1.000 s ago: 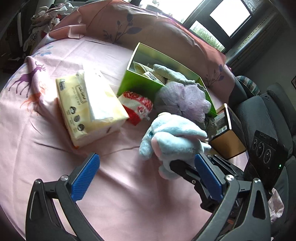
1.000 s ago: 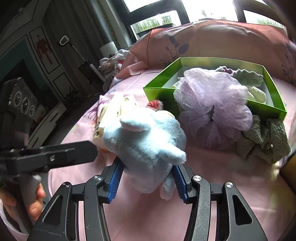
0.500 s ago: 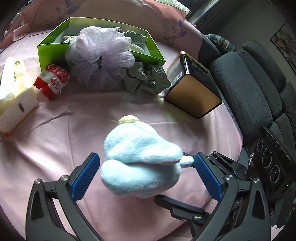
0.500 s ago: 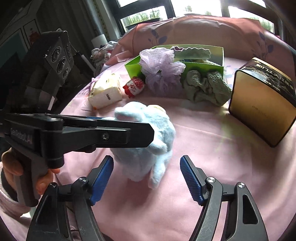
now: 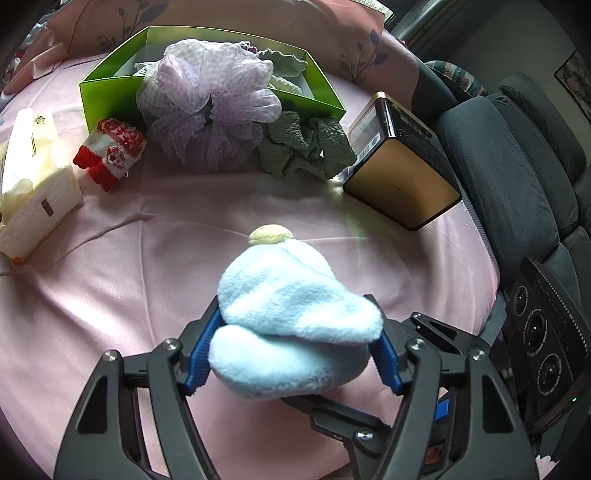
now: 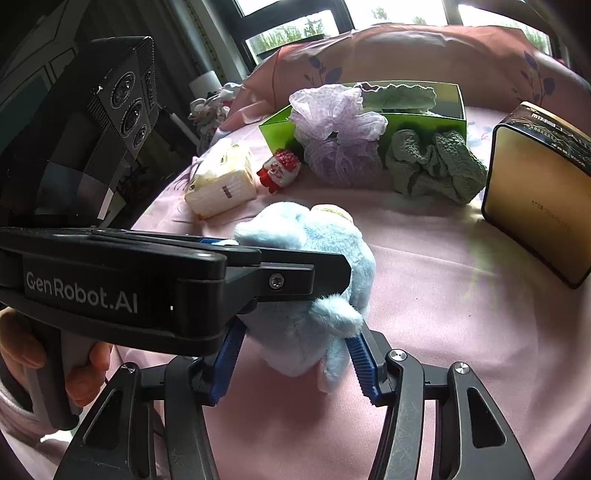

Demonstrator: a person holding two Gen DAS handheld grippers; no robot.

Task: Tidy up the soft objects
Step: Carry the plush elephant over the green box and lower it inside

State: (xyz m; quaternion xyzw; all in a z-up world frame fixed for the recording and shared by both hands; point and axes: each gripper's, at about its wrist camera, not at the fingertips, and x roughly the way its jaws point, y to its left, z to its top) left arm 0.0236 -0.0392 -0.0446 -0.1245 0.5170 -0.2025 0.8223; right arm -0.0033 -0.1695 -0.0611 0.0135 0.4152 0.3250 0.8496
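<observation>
Now blue plush toy (image 5: 295,325), clamped between both grippers' closing jaws

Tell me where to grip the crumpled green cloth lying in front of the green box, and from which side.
Grip the green cloth at one of its raised folds, coming from above on the open near side. It lies bunched and soft, so a ridge should pinch easily; the green box stands behind, the purple mesh pouf and gold tin crowd its flanks.

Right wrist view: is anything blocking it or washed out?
Right wrist view: the left gripper blocks the left side, and the window is blown out. Left wrist view: evenly lit, sharp on the blue plush toy, bent at the edges.
</observation>
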